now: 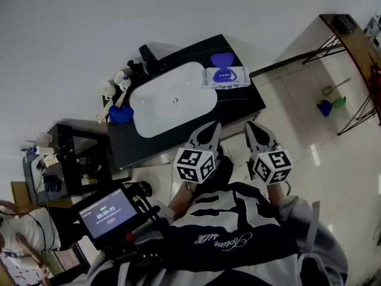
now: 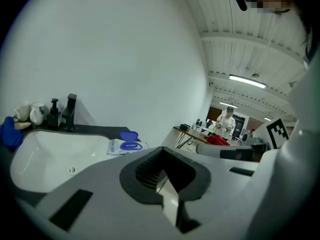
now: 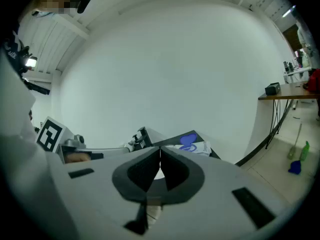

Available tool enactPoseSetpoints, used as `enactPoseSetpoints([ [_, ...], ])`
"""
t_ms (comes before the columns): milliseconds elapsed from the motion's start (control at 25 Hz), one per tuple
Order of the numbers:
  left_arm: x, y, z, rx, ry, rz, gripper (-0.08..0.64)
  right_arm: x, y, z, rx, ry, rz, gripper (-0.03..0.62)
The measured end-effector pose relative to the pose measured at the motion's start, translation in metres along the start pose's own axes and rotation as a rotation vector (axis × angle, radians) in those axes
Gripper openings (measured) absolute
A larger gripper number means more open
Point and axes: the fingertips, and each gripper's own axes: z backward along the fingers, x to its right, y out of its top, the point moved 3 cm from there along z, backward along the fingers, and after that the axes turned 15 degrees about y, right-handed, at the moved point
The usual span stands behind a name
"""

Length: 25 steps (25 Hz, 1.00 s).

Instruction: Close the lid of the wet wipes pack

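The white wet wipes pack (image 1: 225,76) lies on the black counter (image 1: 250,103) to the right of the white sink basin (image 1: 172,100). Its blue lid (image 1: 222,59) stands flipped open at the pack's far side. My left gripper (image 1: 214,126) and right gripper (image 1: 250,126) hang side by side in front of the counter, short of the pack, both shut and empty. In the left gripper view the pack (image 2: 122,146) with its raised lid (image 2: 128,135) shows beyond the shut left gripper (image 2: 161,149). From the right gripper (image 3: 160,148) the pack (image 3: 197,147) peeks just over the jaws.
A black faucet (image 1: 149,58), white cups (image 1: 116,79) and a blue cloth (image 1: 121,113) sit at the sink's left end. A dark cart (image 1: 71,159) stands left of the counter. A timer screen (image 1: 107,213) is near my body. A wooden table (image 1: 351,34) stands right.
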Motion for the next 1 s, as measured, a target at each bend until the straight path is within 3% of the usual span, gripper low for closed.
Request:
enactPoseSetpoints([
  [400, -0.079, 0.035, -0.100, -0.064, -0.045, 0.014, -0.002, 0.049, 0.032, -0.105, -0.011, -0.081, -0.010, -0.002],
  [800, -0.108, -0.002, -0.172, -0.209, -0.056, 0.030, -0.002, 0.082, 0.038, -0.133, -0.108, -0.151, -0.003, -0.002],
  [1000, -0.126, -0.023, -0.211, -0.268, -0.018, 0.039, -0.002, 0.109, 0.031, -0.152, -0.162, -0.128, 0.007, -0.002],
])
